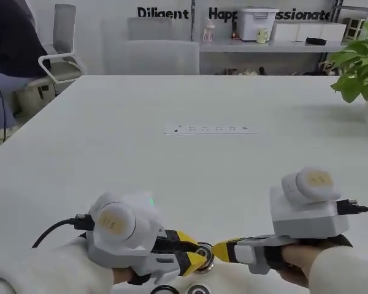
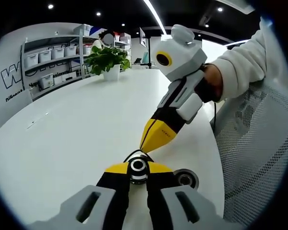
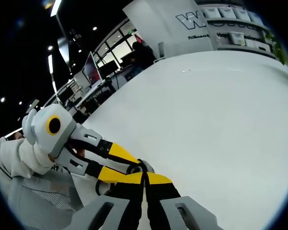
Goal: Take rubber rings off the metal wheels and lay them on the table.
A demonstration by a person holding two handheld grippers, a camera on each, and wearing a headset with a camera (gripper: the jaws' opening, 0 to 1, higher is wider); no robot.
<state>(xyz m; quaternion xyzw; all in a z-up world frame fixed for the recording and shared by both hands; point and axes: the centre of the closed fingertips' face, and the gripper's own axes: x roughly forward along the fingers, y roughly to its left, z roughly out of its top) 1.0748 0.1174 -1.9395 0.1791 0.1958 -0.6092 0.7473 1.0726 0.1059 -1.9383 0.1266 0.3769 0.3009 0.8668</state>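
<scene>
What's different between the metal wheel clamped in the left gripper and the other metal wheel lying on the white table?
The clamped metal wheel sits between the yellow jaws of the left gripper; the other metal wheel lies loose on the white table. The clamped wheel's black rubber ring is lifted at the tip of the shut right gripper; the other wheel's dark ring looks seated. Both are round with shiny hubs.

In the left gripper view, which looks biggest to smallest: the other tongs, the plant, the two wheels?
1. right tongs, near the camera.
2. plant, far off.
3. held wheel and loose wheel: they look about alike, so no ranking.
</scene>
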